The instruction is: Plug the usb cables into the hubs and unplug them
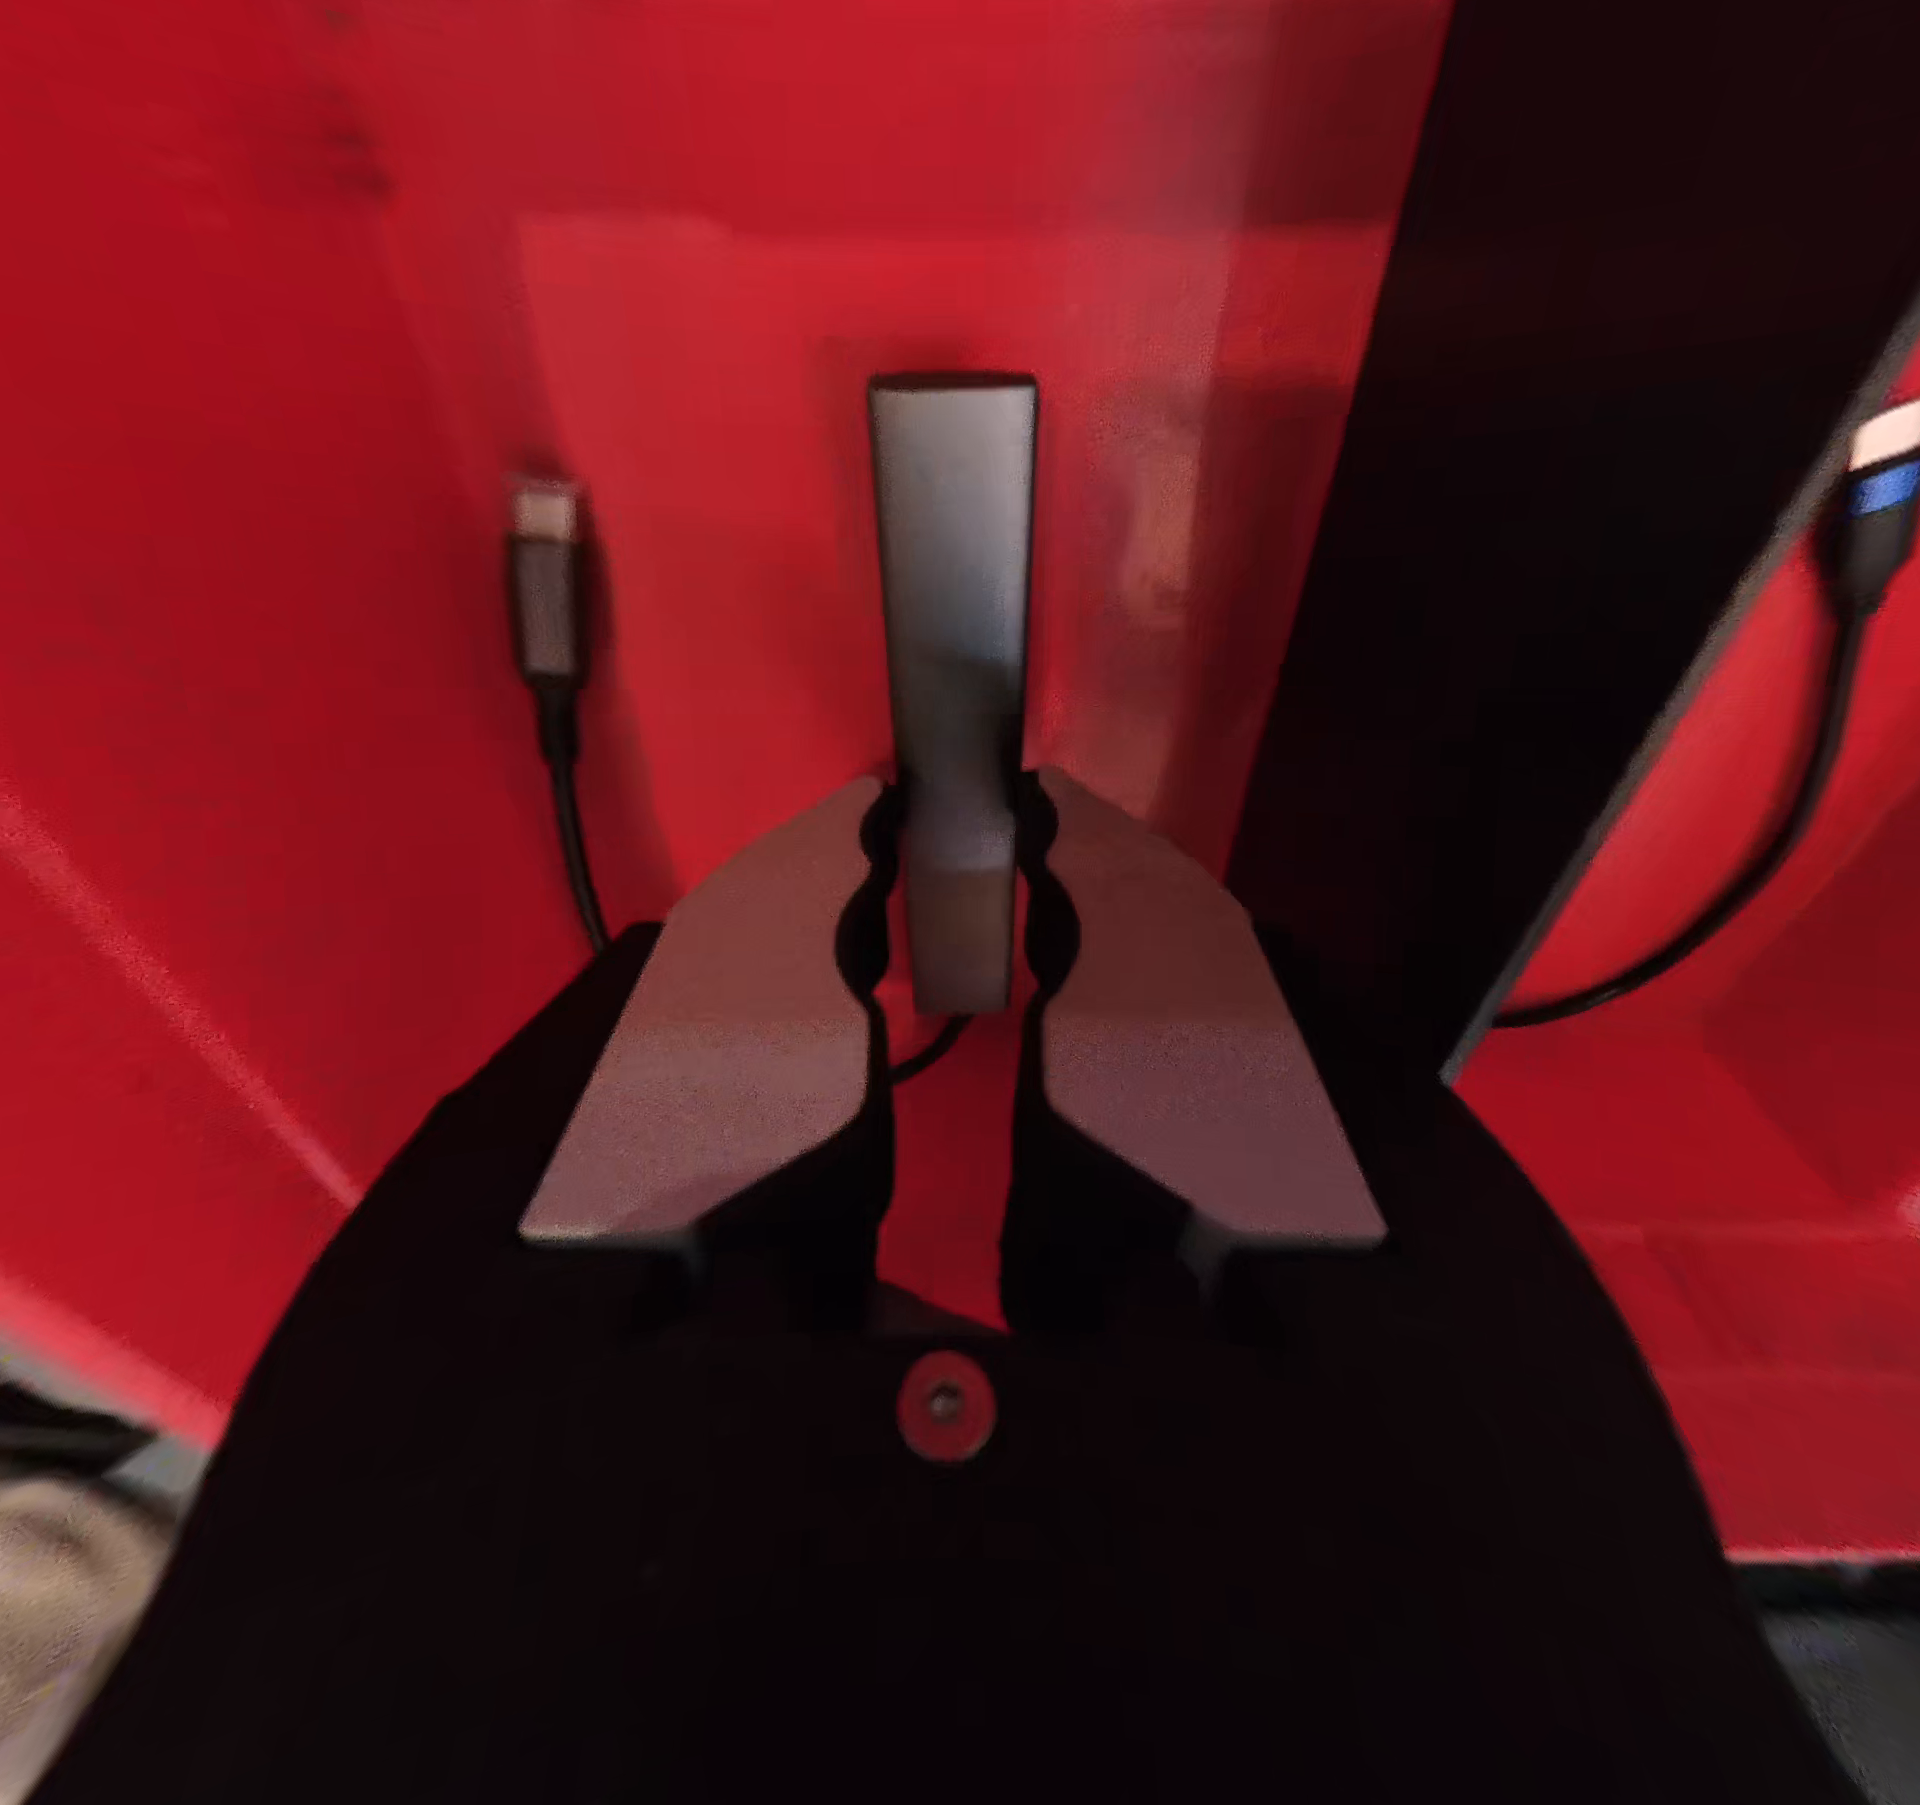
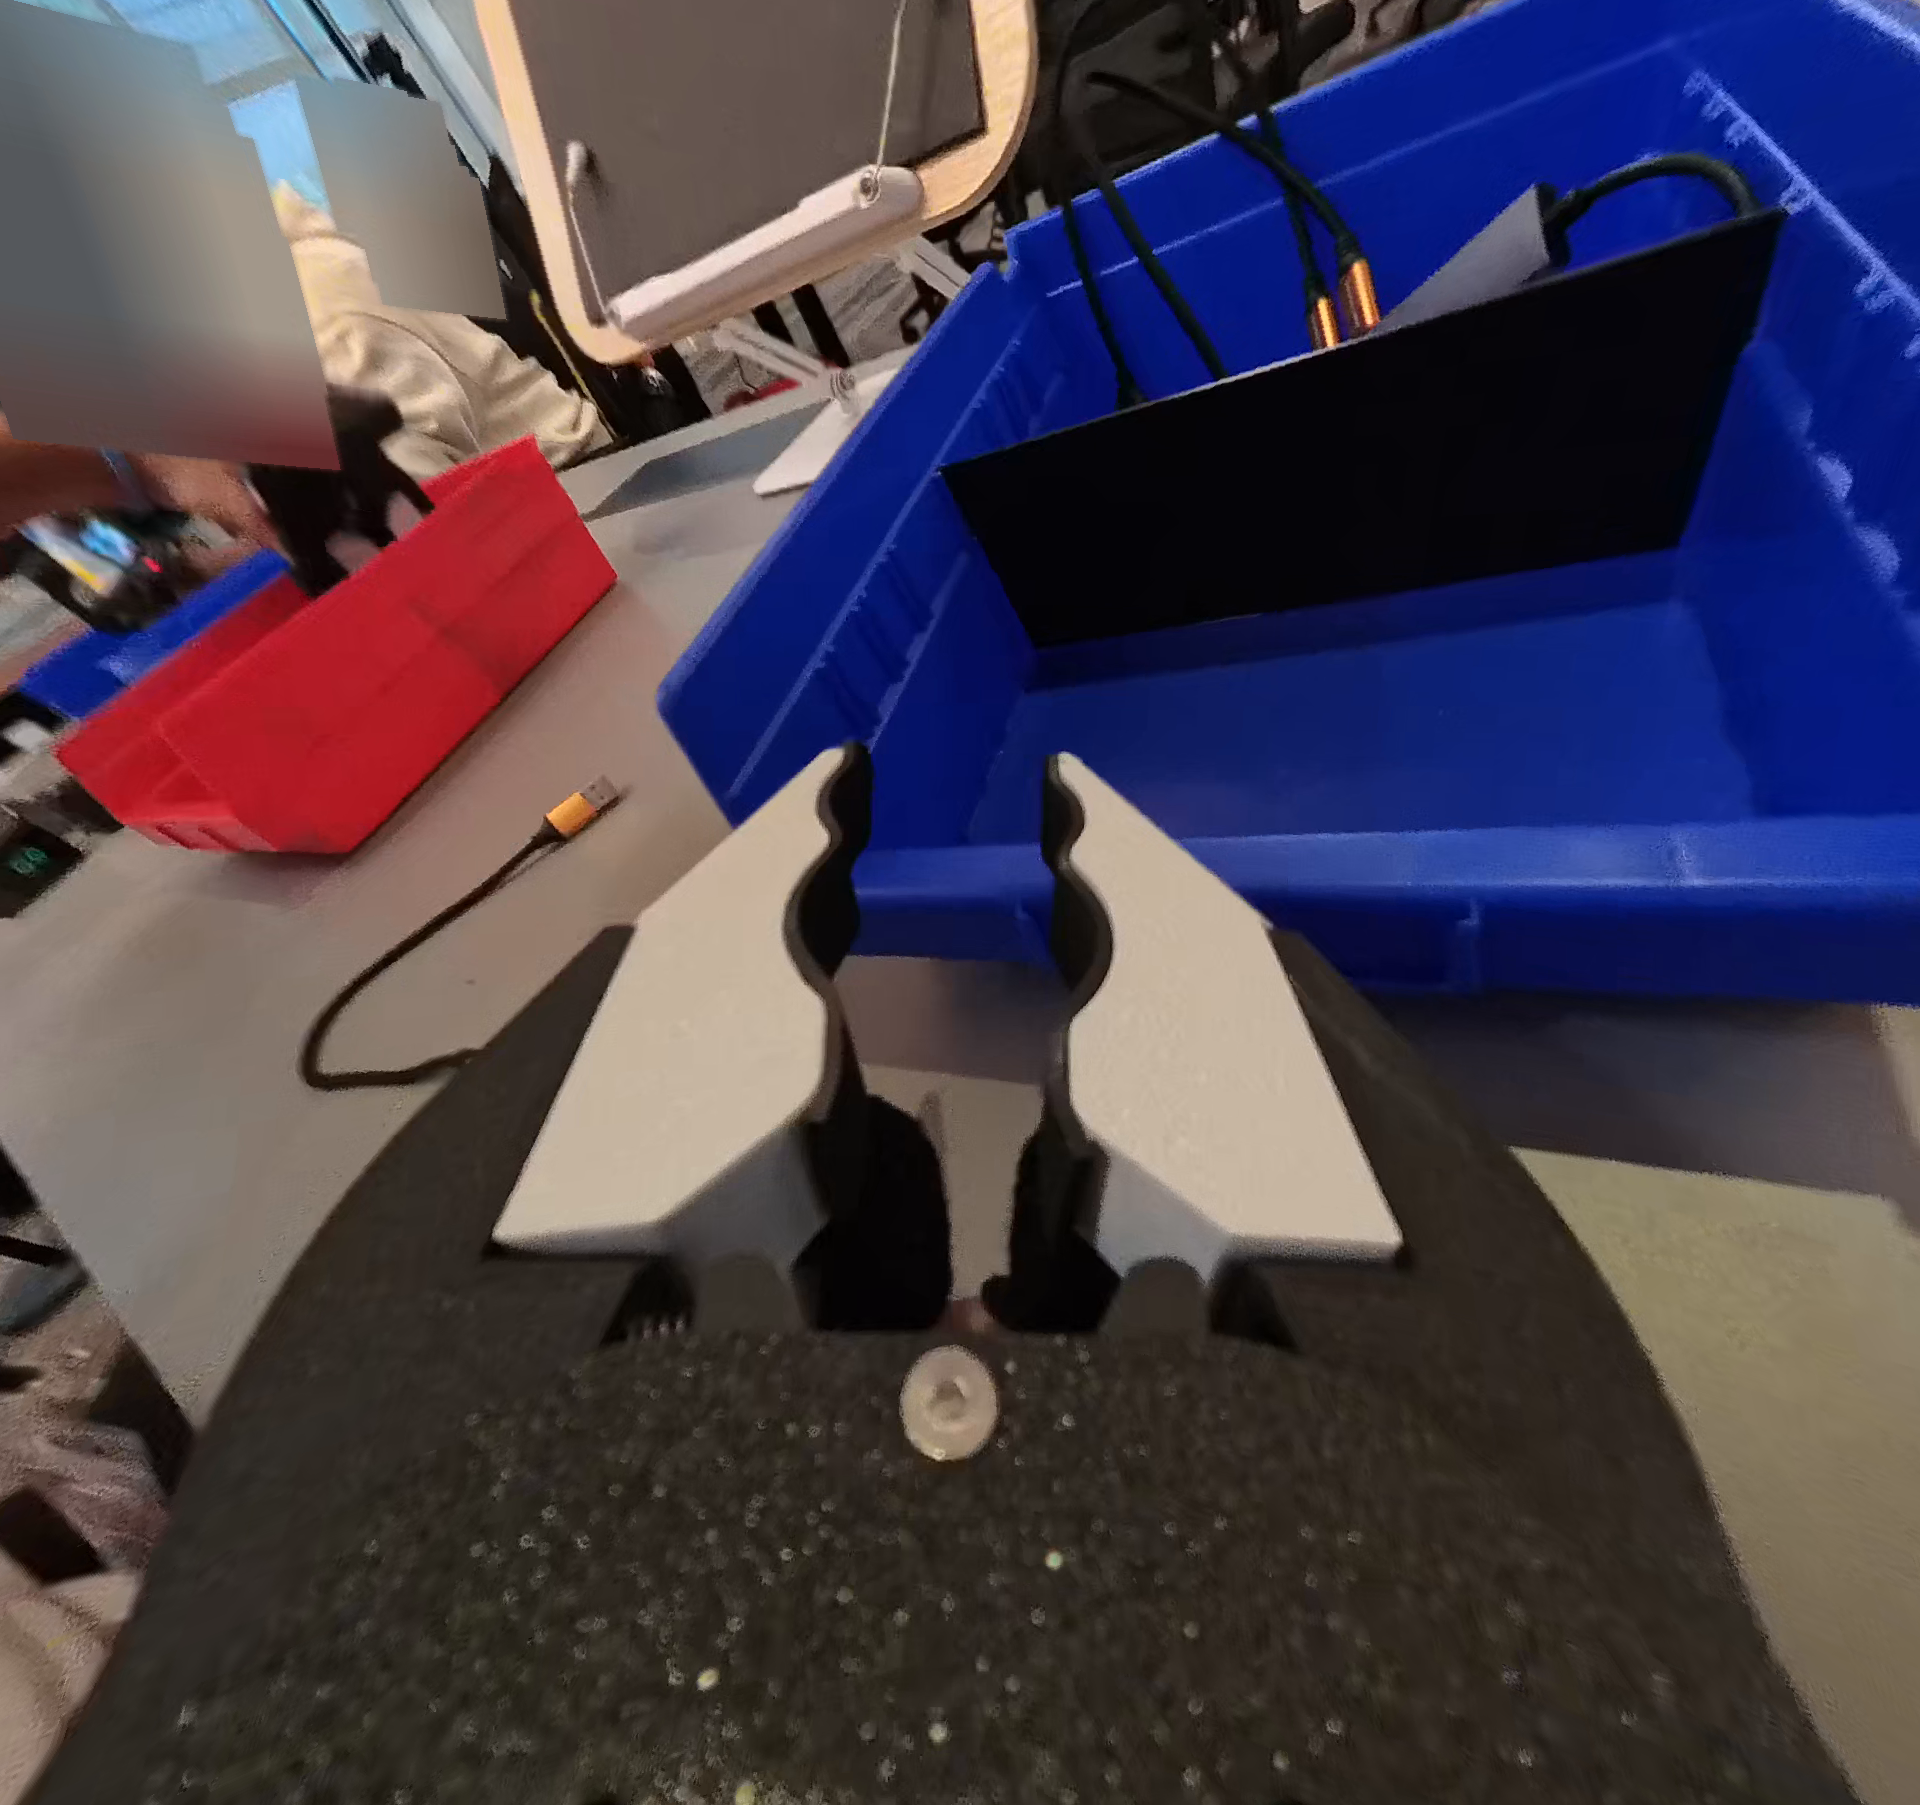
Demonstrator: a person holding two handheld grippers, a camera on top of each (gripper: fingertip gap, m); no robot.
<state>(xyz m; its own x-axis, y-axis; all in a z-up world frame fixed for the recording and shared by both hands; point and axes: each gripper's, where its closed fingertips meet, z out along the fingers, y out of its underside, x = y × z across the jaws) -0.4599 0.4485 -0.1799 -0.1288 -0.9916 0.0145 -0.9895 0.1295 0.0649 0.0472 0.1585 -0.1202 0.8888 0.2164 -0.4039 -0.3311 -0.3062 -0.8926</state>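
In the left wrist view my left gripper (image 1: 956, 799) is shut on a slim grey usb hub (image 1: 954, 602) and holds it inside a red bin (image 1: 312, 301). The hub's own grey plug and cable (image 1: 545, 592) lie to its left. A black cable with a blue-tipped plug (image 1: 1870, 519) lies beyond a black divider (image 1: 1558, 405) at the right. In the right wrist view my right gripper (image 2: 951, 779) is open and empty at the near edge of a blue bin (image 2: 1351, 882). An orange-plug cable (image 2: 577, 810) lies loose on the table. A grey hub (image 2: 1496, 259) with orange plugs (image 2: 1345, 301) sits behind the blue bin's black divider (image 2: 1351, 488).
The red bin (image 2: 343, 675) stands at the left of the grey table (image 2: 208, 976), with a dark gripper reaching into it. A person sits behind it. A board on a white stand (image 2: 748, 93) is at the back. Across from one pair of fingers to the other is roughly 60 cm.
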